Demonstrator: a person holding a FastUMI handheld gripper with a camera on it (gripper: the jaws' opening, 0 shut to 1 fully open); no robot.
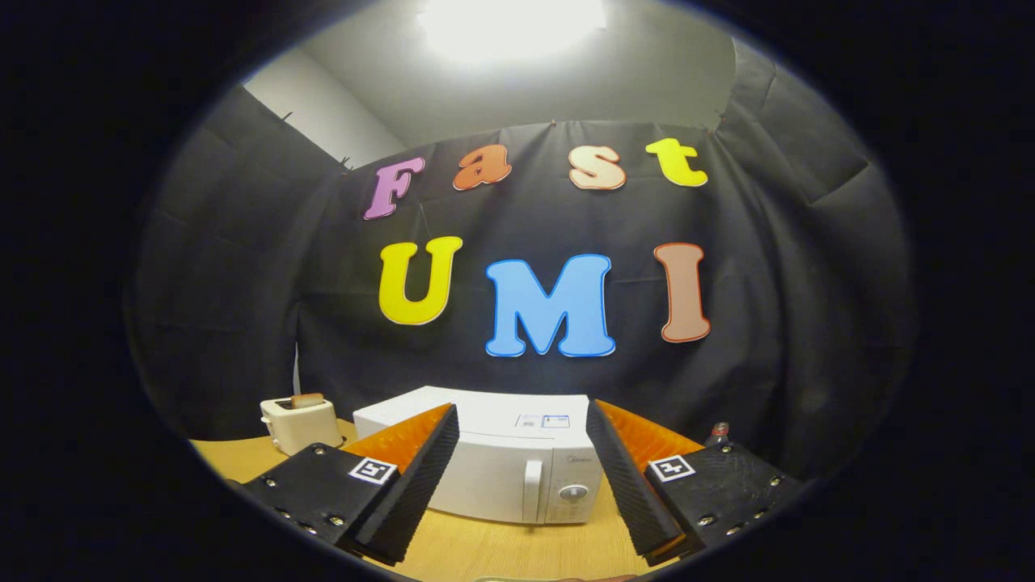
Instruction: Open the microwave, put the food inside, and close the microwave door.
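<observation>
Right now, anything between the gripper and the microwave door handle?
Nothing visible. The gripper is open, fingers spread, and the microwave sits beyond them with its door shut. The handle shows in the gap over bare wooden table. The toaster stands off to the microwave's left, out of the path.

I hold the hand-held gripper (521,477) level and facing forward, its two fingers (420,477) spread wide apart with nothing between them. Neither finger touches anything, and both slope inward toward their far tips.
</observation>
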